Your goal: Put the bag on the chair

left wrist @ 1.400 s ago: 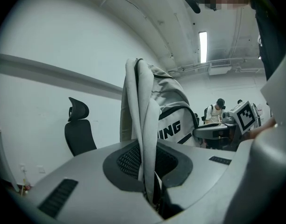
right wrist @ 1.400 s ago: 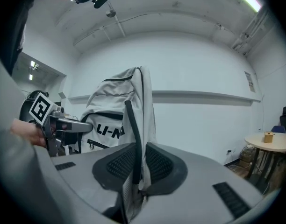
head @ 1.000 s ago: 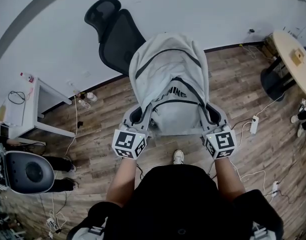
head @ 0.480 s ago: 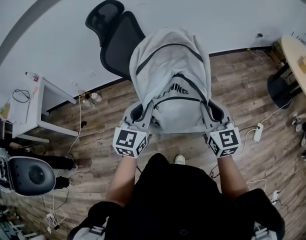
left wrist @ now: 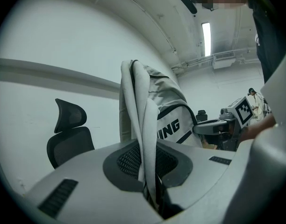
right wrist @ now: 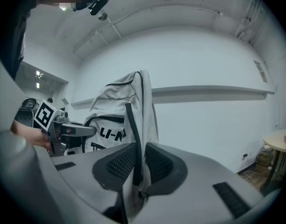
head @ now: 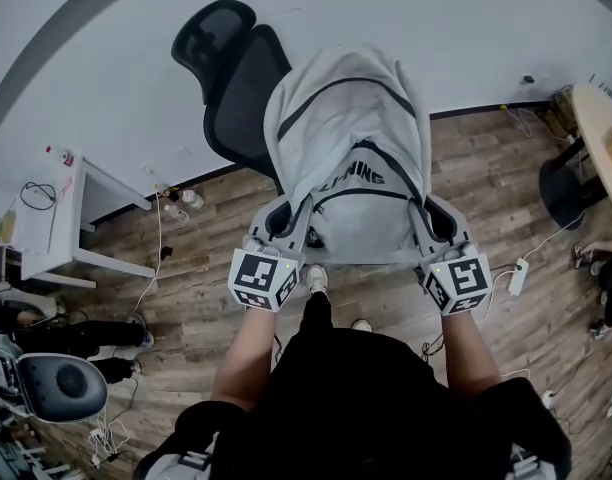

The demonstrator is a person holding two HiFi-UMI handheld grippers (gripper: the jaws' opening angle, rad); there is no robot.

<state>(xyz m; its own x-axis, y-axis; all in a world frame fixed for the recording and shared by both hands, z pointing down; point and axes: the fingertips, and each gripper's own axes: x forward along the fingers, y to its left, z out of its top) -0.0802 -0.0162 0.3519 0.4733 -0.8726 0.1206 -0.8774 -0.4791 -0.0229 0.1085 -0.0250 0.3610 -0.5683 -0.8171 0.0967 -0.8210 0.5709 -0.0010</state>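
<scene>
Stood over a brown plank floor (head: 186,298) that ran up to a white wall (head: 106,88). Faced a black office chair (head: 241,78) with a headrest, set close to that wall. Held a big grey bag (head: 346,138) with black trim and black lettering up in front of the chair, covering the seat from the head view. Could not tell there whether the bag touched the seat. Saw bare wall between bag (left wrist: 166,111) and chair (left wrist: 70,139) in the left gripper view. Passed a white table (head: 46,228) far to the left and the edge of a round wooden table (head: 601,118) far to the right. Gripped the bag's near left side with the left gripper (head: 286,223), jaws nearly together on a thin fold of grey cloth (left wrist: 150,171). Gripped the near right side with the right gripper (head: 436,223), jaws narrow on a grey fold and a black cord-like trim (right wrist: 136,164). Kept one pale shoe (head: 316,278) on the floor just under the bag's near edge. Left a white power strip (head: 516,276) lying on the planks to the right.
</scene>
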